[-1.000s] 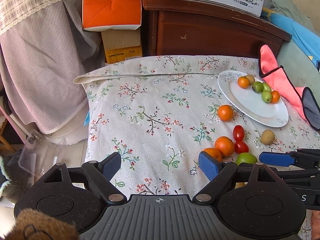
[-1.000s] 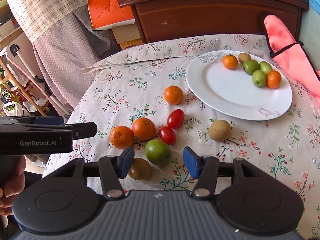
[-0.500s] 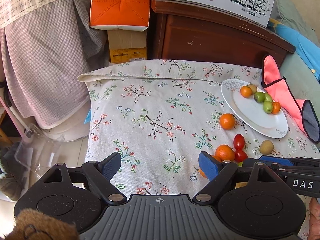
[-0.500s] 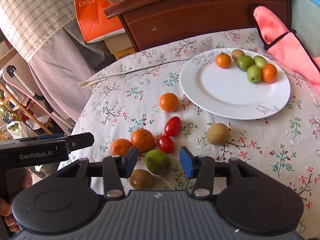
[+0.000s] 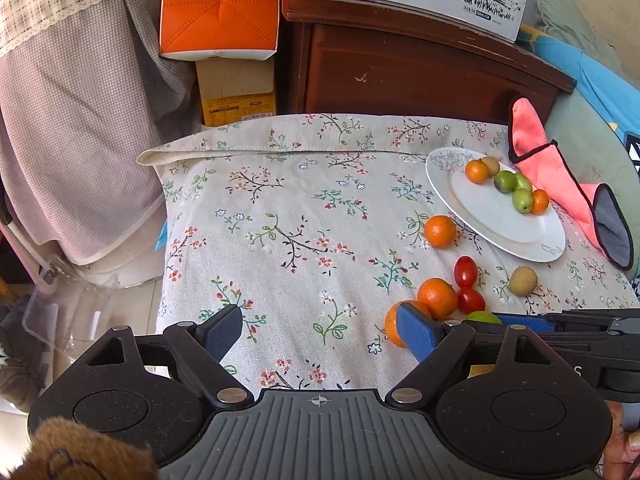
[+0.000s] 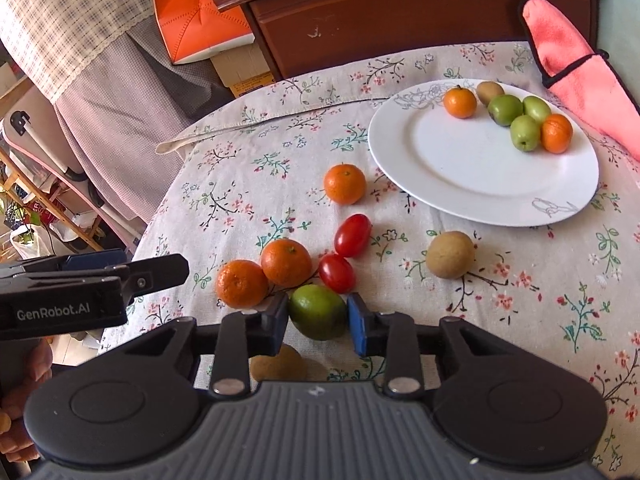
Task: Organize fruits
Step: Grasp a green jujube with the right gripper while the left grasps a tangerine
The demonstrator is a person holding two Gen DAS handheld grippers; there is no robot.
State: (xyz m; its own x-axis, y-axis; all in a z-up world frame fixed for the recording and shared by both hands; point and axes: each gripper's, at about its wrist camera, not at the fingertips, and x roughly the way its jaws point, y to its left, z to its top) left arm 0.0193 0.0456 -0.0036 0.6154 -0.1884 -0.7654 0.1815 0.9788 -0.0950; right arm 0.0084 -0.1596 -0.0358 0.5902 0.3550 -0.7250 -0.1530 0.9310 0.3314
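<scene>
My right gripper (image 6: 318,318) is low over the flowered tablecloth, its jaws closing with a green lime (image 6: 318,312) between them; both blue pads lie against the lime's sides. Just beyond it sit two oranges (image 6: 240,283) (image 6: 286,262), two red tomatoes (image 6: 337,273) (image 6: 352,235), a third orange (image 6: 345,184) and a brown kiwi (image 6: 450,255). Another kiwi (image 6: 276,364) lies partly hidden under the gripper. The white plate (image 6: 460,176) holds several small fruits at its far rim. My left gripper (image 5: 320,332) hovers open above bare cloth, left of the fruit cluster.
A pink oven mitt (image 6: 572,80) lies right of the plate. A dark wooden cabinet (image 6: 400,12) and an orange bag (image 6: 192,12) stand behind the table. The cloth's folded edge (image 5: 180,156) marks the far left corner, with a checked fabric (image 5: 80,120) and floor clutter beyond.
The right gripper's jaws have narrowed from wide apart to touching the lime on both sides. The left gripper has stayed open in about the same place.
</scene>
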